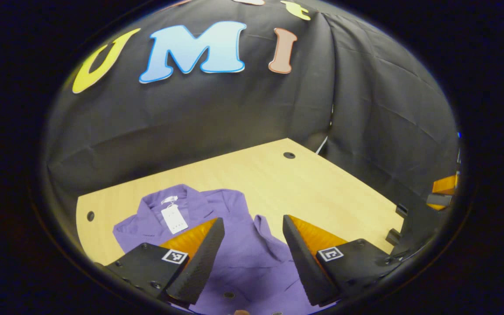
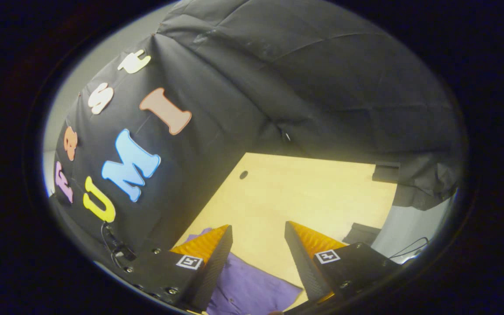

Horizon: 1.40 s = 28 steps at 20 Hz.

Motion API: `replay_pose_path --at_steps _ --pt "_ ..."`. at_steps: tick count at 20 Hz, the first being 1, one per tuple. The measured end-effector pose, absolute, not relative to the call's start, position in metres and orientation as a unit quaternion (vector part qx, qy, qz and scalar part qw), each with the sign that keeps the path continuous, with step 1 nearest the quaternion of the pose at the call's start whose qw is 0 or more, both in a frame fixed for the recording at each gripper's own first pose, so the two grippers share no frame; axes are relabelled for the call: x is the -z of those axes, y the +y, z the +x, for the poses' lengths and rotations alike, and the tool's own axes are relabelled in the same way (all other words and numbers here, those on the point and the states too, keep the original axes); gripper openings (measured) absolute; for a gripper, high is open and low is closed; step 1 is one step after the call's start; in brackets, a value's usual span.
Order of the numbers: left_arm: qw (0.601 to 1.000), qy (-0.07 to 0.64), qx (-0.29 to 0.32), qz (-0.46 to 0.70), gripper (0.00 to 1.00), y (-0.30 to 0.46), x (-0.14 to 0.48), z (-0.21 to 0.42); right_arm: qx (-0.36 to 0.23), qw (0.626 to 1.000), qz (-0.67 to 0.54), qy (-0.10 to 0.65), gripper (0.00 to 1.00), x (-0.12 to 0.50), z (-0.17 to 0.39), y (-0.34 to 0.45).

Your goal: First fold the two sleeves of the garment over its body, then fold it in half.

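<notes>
A purple shirt (image 1: 234, 236) lies flat on the wooden table (image 1: 313, 183), collar toward the far wall, a white tag (image 1: 174, 218) near the collar. My left gripper (image 1: 253, 224) hovers above the shirt's body, open, with nothing between its fingers. In the right gripper view a corner of the purple shirt (image 2: 252, 286) shows at the bottom on the table (image 2: 304, 192). My right gripper (image 2: 258, 231) hangs over that cloth edge, open and empty. In the left gripper view, part of the other gripper (image 1: 427, 214) shows at the right edge.
Black cloth walls close the table at the back and on the right. The tabletop has small dark holes (image 1: 289, 155) (image 1: 90, 215) near its far corners. A dark block (image 2: 385, 172) sits at the table's far edge in the right gripper view.
</notes>
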<state>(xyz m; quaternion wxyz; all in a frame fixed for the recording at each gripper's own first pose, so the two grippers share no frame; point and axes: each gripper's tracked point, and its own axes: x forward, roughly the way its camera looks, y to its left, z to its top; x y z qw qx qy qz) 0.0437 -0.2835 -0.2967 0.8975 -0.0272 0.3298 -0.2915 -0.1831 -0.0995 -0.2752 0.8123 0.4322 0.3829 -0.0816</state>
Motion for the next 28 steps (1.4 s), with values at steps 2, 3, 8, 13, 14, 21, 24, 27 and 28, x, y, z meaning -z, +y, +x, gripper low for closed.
replay_pose_path --at_steps 2,3,8,13,14,21,24,27,28 --pt "0.896 0.346 0.273 -0.047 0.93 -0.255 0.304 0.038 0.061 0.806 0.419 0.413 0.78 0.289 -0.195 -0.072" --pt "0.896 0.354 0.265 -0.053 0.94 -0.238 0.308 0.035 0.049 0.803 0.412 0.429 0.78 0.296 -0.202 -0.058" --pt "0.894 0.386 0.226 -0.024 0.93 -0.138 0.349 0.003 -0.017 0.787 0.360 0.500 0.78 0.326 -0.224 -0.011" --pt "0.876 0.444 0.190 0.003 0.93 -0.055 0.396 -0.080 -0.060 0.774 0.311 0.548 0.79 0.358 -0.238 0.017" --pt "0.869 0.460 0.182 0.002 0.93 -0.044 0.405 -0.101 -0.066 0.773 0.296 0.557 0.78 0.366 -0.239 0.023" --pt "0.816 0.554 0.162 0.023 0.94 0.003 0.454 -0.225 -0.121 0.737 0.217 0.629 0.78 0.403 -0.269 0.056" --pt "0.804 0.575 0.149 0.013 0.94 0.009 0.466 -0.255 -0.140 0.721 0.199 0.649 0.79 0.408 -0.282 0.069" --pt "0.791 0.593 0.154 0.010 0.94 0.007 0.473 -0.272 -0.157 0.706 0.176 0.668 0.79 0.416 -0.297 0.076" --pt "0.784 0.600 0.156 0.016 0.94 0.008 0.478 -0.278 -0.159 0.705 0.159 0.673 0.79 0.420 -0.301 0.077"
